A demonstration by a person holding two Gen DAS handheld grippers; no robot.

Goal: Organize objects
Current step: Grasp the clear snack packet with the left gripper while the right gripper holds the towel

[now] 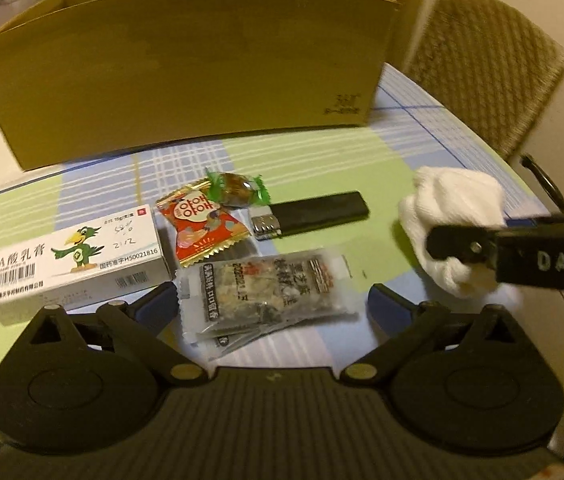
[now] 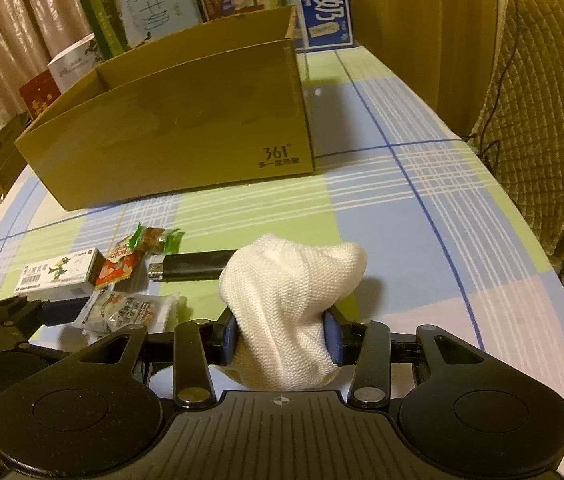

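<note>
My right gripper (image 2: 282,336) is shut on a white knitted sock (image 2: 293,300), bunched between its blue pads; the left wrist view shows the same sock (image 1: 445,208) at the right. My left gripper (image 1: 274,308) stands open around clear snack packets (image 1: 266,296) lying on the tablecloth. Beyond them lie a white ointment box (image 1: 74,264), a red candy packet (image 1: 204,228), a green-wrapped sweet (image 1: 238,190) and a black lighter (image 1: 309,214). An open cardboard box (image 1: 186,80) stands behind them, its inside hidden.
A checked green and blue tablecloth (image 2: 401,208) covers the table. Milk cartons and boxes (image 2: 321,4) stand behind the cardboard box (image 2: 186,120). A chair with a quilted cover (image 2: 541,100) is at the table's right edge.
</note>
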